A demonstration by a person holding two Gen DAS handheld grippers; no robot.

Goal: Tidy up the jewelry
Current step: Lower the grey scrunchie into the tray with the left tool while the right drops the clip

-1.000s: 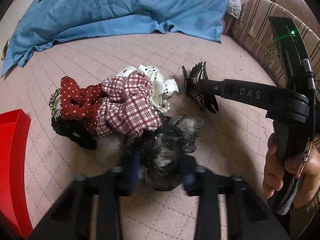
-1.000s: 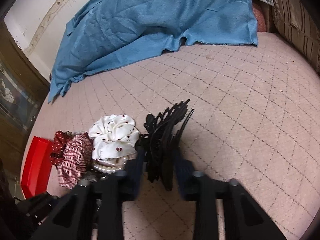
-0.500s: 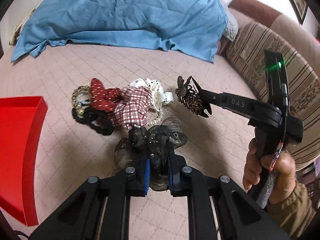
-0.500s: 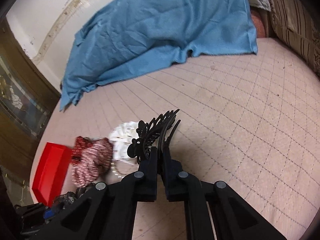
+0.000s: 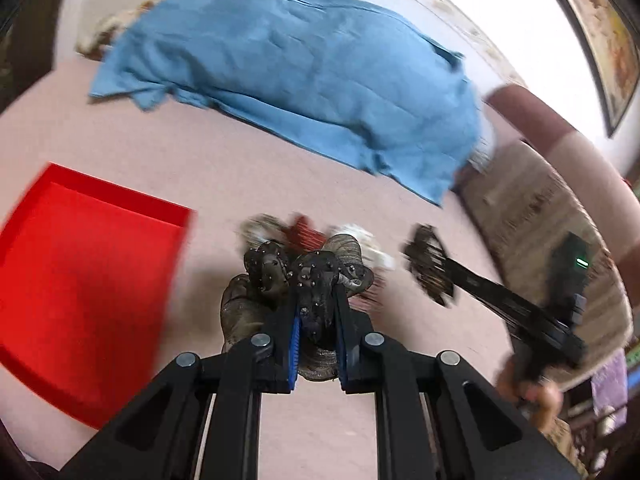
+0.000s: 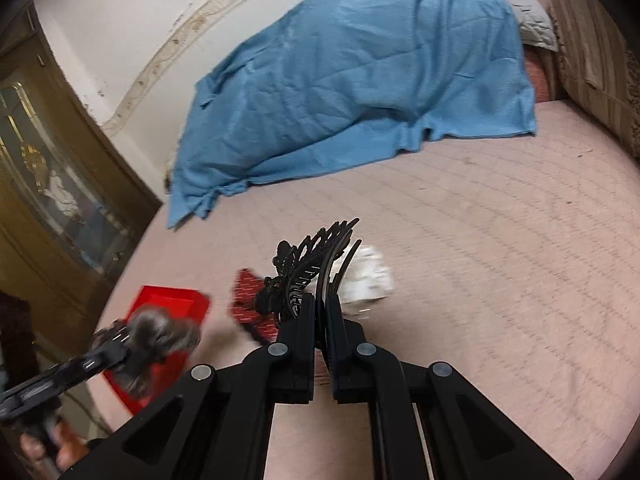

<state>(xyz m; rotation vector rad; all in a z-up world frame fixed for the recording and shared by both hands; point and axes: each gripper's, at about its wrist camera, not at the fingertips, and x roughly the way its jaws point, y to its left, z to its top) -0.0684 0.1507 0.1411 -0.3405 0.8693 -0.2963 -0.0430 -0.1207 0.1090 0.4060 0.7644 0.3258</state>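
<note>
Left claw [image 5: 316,316] is shut on a grey bow [image 5: 308,276], held up off the bed. Red tray [image 5: 60,280] lies just to its left & a bit ahead, so left is nearer. Right claw [image 6: 320,312] is shut on a black clip [image 6: 308,260], long way pointing up & ahead. Pile [image 5: 304,234] sits past the bow. Only right view shows the clip's teeth; only left view shows the tray's inside.

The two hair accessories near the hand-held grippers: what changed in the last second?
The left hand-held gripper closed on the dark studded scrunchie and lifted it; the right hand-held gripper closed on the black hair claw and lifted it. The red tray, the pile of scrunchies and the blue cloth stayed put.
</note>
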